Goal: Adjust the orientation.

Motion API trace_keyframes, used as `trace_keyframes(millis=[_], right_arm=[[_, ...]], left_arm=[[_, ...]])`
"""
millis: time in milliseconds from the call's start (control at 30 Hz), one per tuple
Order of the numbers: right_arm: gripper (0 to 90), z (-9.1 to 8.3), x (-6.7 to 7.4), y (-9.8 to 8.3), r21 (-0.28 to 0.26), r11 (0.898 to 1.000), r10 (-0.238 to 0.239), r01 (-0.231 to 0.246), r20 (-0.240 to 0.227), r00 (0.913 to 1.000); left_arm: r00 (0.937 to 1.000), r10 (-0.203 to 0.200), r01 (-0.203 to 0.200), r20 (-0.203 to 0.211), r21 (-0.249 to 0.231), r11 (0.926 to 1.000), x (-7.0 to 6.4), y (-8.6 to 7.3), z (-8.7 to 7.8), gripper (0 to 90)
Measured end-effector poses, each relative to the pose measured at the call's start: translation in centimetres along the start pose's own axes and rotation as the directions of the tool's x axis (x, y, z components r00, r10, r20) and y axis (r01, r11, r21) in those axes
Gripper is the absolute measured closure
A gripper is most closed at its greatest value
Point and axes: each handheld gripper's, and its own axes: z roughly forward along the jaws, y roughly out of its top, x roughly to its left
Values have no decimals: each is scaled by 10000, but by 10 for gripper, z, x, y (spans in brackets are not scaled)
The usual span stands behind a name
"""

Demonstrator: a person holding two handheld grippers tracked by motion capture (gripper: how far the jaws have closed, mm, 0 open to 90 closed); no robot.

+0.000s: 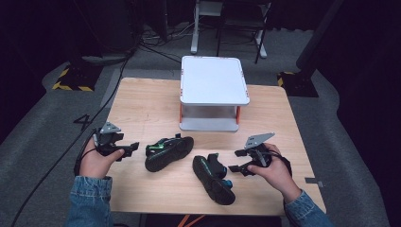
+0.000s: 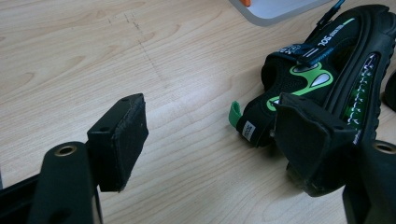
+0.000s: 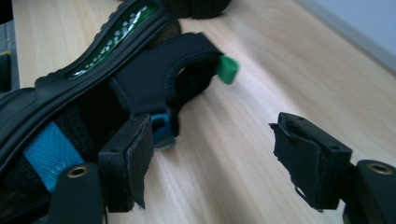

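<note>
1. Sandals are approached from both sides: the right gripper (image 1: 240, 161), jaws apart and empty, is held just beside the near sandal (image 1: 213, 178); a snag on its heel strap (image 3: 166, 86) is the risk judged likeliest.
2. The left gripper (image 1: 128, 151), jaws apart and empty, is pointed at the far sandal (image 1: 169, 152), which could be pushed aside.
3. Both sandals are laid on the table (image 1: 142, 109), before the white stand (image 1: 213, 80).

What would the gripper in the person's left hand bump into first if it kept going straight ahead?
Probably the black sandal with green markings. The left gripper points along the table toward it, fingers open with nothing between them. In the left gripper view the sandal sits slightly off to one finger's side, so it might only graze it.
</note>
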Motion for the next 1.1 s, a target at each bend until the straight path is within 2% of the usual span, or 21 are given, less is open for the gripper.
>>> trace_keyframes(millis=[100,233,267,300,367,433,500,600,633,667,767,900,1000,1100], right_arm=[[291,9,4,-1,255,9996,-132,138,-240,9996],[290,11,3,-1,102,9999,-13,17,-416,9991],[305,11,3,-2,-20,10000,-16,15,-740,9973],[305,11,3,-2,-20,10000,-16,15,-740,9973],[317,14,6,-1,-5,10000,-96,96,-1031,9946],[326,19,9,0,76,9997,-243,253,-1122,9934],[382,29,13,-2,299,9987,-365,404,-1217,9919],[413,35,13,-4,410,9982,-390,444,-1259,9913],[440,37,13,-5,428,9980,-404,462,-1277,9910],[517,40,13,-5,431,9977,-465,530,-1398,9891],[626,42,15,-6,461,9959,-709,783,-1453,9868],[641,41,19,-3,192,9940,-1044,1078,-1315,9858],[642,38,21,-1,-144,9946,-1041,1031,-1305,9860],[639,32,21,2,-435,9919,-1232,1194,-994,9874]], left_arm=[[10000,43,-43,26,75,10000,0,0,1,265],[10000,36,-36,2,87,10000,2,-1,2,264],[10000,-6,6,-39,110,9999,2,-2,2,264],[10000,-6,6,-39,110,9999,2,-2,2,264],[10000,-12,12,-20,98,10000,3,-2,2,264],[10000,-43,43,-14,110,9999,2,-2,2,264],[10000,-82,82,19,156,9998,1,-2,4,264],[10000,31,-32,37,248,9997,2,-3,5,263],[10000,3,-3,12,241,9997,2,-3,6,263],[10000,17,-17,13,251,9997,2,-3,6,263],[10000,25,-26,41,269,9996,2,-3,6,263],[10000,26,-27,34,267,9996,2,-3,6,262],[10000,28,-29,33,257,9997,2,-3,6,263],[10000,8,-8,12,272,9996,2,-3,6,263]])
